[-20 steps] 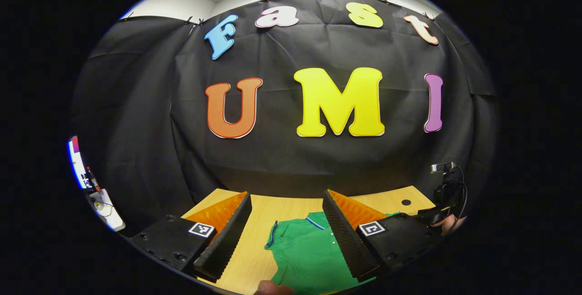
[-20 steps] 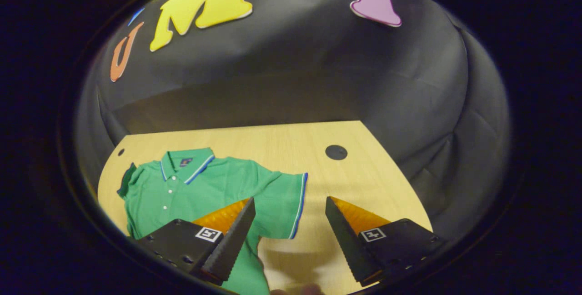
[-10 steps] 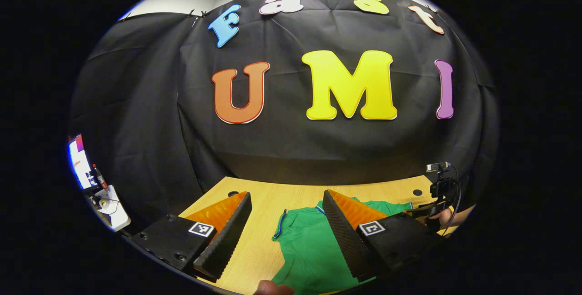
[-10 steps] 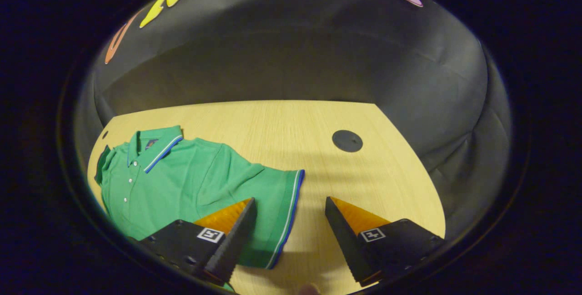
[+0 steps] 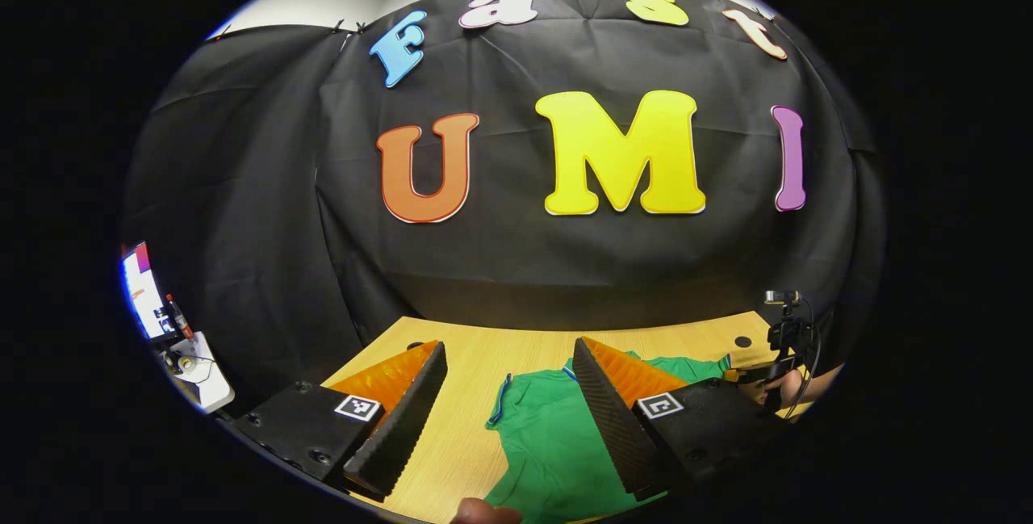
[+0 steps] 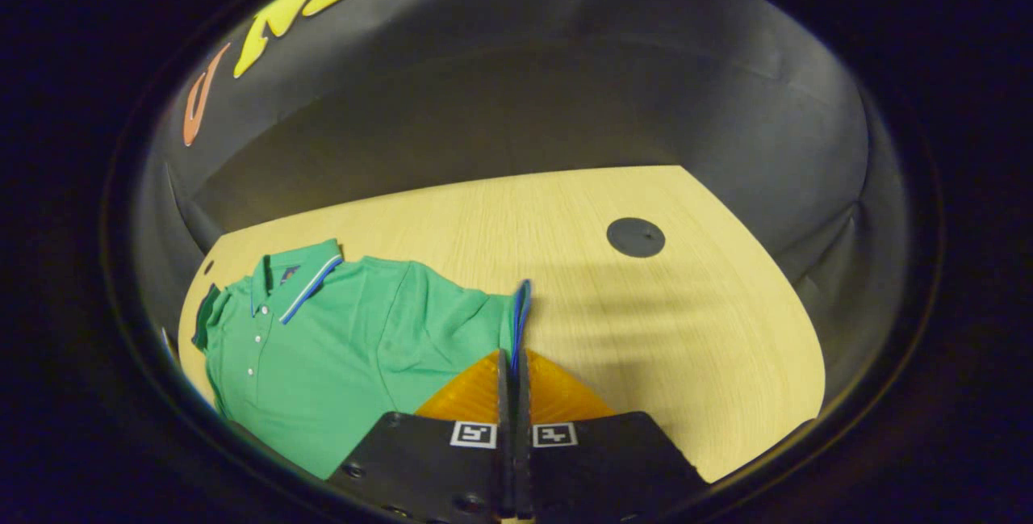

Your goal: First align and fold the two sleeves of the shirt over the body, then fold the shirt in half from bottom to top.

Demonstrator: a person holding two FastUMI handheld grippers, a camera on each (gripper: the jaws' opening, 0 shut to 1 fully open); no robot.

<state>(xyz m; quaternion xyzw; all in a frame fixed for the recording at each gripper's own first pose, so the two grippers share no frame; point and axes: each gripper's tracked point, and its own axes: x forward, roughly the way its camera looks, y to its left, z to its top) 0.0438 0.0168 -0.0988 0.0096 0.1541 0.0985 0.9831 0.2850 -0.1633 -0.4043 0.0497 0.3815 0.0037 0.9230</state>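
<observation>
Shirt: a green short-sleeved polo shirt [image 6: 323,346] with blue-and-white trim on collar and cuffs lies face up on the tabletop, at lower left of the right gripper view and at bottom centre of the left gripper view [image 5: 549,435].
Right sleeve: the cuff edge [image 6: 520,314] stands up in a narrow fold at the centre of the right gripper view, pinched just above the fingertips.
Left sleeve: its trimmed cuff [image 5: 499,403] lies flat on the wood, spread outward, ungripped.
Step in hand: I judge this the start of the first sleeve fold; neither sleeve lies over the body yet, and the bottom-to-top fold is not begun.
Next move: probably lifting the pinched cuff slightly and carrying it toward the button placket, keeping the sleeve edge in line with the side of the body, then laying it flat.
Right tongs: the right tongs [image 6: 513,366] are closed, the fingers all but meeting, with the cuff clamped between them.
Left tongs: the left tongs [image 5: 510,395] are spread wide, holding nothing; they hover above the shirt's left side, one finger over bare wood, the other over green cloth.
Tabletop: a light wood-grain tabletop [image 6: 646,322] with a round dark cable cap [image 6: 636,236] at upper right of the wood.
Surroundings: black cloth booth wall [image 5: 266,209] behind.
</observation>
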